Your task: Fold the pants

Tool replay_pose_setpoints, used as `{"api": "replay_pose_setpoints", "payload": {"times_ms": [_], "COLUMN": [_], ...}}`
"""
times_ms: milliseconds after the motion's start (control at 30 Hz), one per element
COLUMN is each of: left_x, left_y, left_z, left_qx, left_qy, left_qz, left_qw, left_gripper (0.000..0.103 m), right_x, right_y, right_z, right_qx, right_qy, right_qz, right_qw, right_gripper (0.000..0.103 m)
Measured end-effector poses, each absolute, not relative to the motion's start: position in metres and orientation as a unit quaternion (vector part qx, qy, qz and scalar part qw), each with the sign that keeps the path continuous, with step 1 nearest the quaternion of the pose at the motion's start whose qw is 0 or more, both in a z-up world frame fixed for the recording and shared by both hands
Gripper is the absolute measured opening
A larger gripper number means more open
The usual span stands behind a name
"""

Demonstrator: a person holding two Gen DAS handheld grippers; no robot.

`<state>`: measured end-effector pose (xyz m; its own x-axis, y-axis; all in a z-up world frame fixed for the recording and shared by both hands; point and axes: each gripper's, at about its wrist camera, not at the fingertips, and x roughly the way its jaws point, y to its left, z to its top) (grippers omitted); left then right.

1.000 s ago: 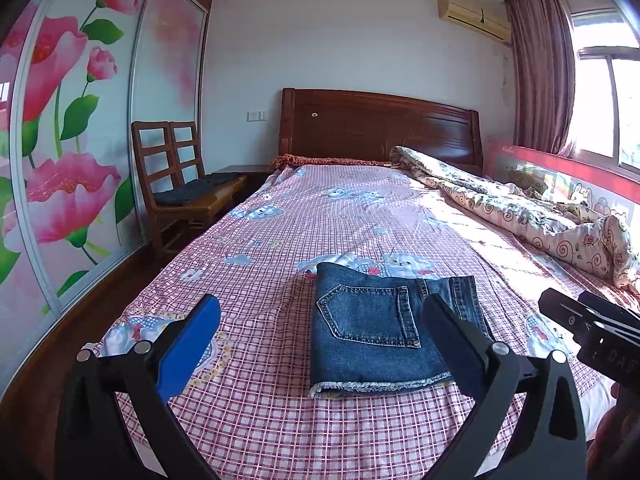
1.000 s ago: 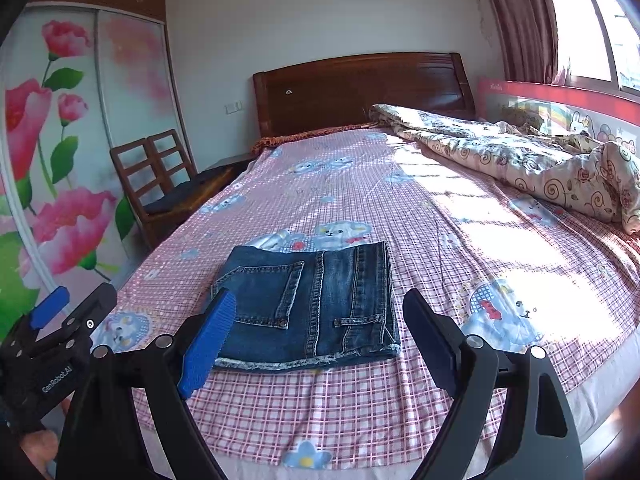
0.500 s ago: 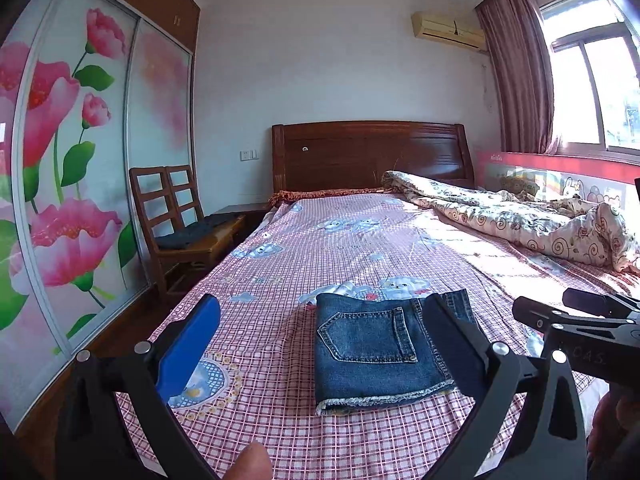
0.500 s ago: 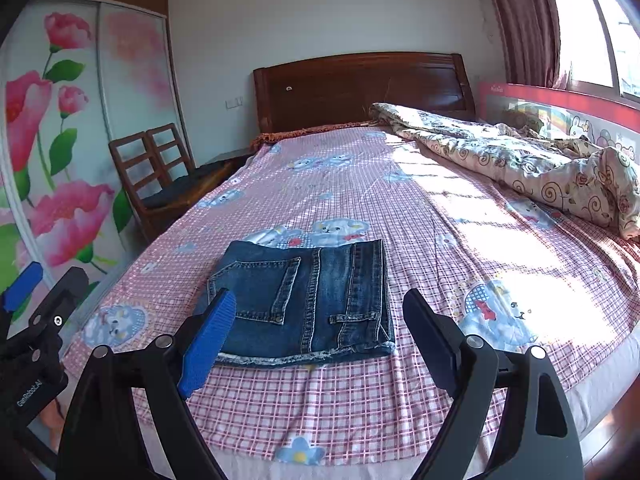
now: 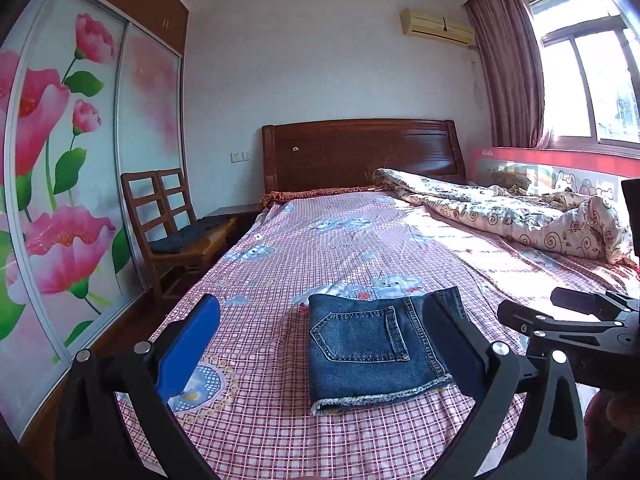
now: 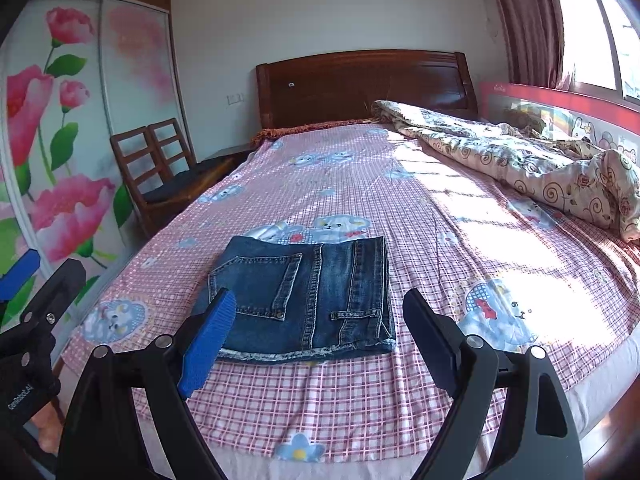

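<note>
Against the views of a second ago, both cameras now sit higher and further back from the foot of the bed (image 5: 360,248), so more ceiling and wardrobe show in the left wrist view and the folded denim looks smaller and lower, while the denim itself lies just as it did. There is one bed with a pink checked sheet, one sliding wardrobe (image 5: 60,184) with two flower-printed doors along the left wall, one dark wooden headboard (image 5: 360,152), and one crumpled floral quilt (image 5: 520,216) bunched along the window side. Two wooden chairs (image 5: 168,216) stand pushed together beside the bed, a dark cushion on the seat, and one air conditioner (image 5: 436,26) hangs high on the far wall. One pair of pants (image 6: 312,300), dark blue denim, lies folded into a flat rectangle near the foot of the bed, back pocket up and frayed hem toward the cameras, touched by neither tool. The left gripper (image 5: 320,344) hovers over the near edge with its two fingers spread wide and nothing between them. The right gripper (image 6: 316,336) hangs likewise, jaws wide apart and empty, with the denim seen in the gap beyond them
</note>
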<state>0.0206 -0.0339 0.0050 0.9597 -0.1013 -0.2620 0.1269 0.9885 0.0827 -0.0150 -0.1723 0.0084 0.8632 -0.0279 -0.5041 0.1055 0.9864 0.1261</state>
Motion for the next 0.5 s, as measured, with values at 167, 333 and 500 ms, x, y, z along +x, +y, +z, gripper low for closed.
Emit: {"api": "replay_pose_setpoints", "payload": {"times_ms": [167, 333, 500], "left_x": [0.021, 0.024, 0.031], "left_y": [-0.035, -0.034, -0.032], "left_z": [0.002, 0.0, 0.0], "left_qx": [0.053, 0.057, 0.039], "left_qy": [0.133, 0.135, 0.15], "left_qz": [-0.052, -0.043, -0.043], "left_qw": [0.988, 0.988, 0.987], "left_gripper": [0.101, 0.101, 0.101], "right_x": [-0.015, -0.017, -0.018], "right_y": [-0.171, -0.171, -0.171], "right_z": [0.008, 0.009, 0.011], "right_qx": [0.075, 0.077, 0.076], "right_qy": [0.26, 0.258, 0.252], "right_qz": [-0.036, -0.035, -0.037], "right_qw": [0.962, 0.962, 0.964], "right_gripper": [0.085, 0.085, 0.085]}}
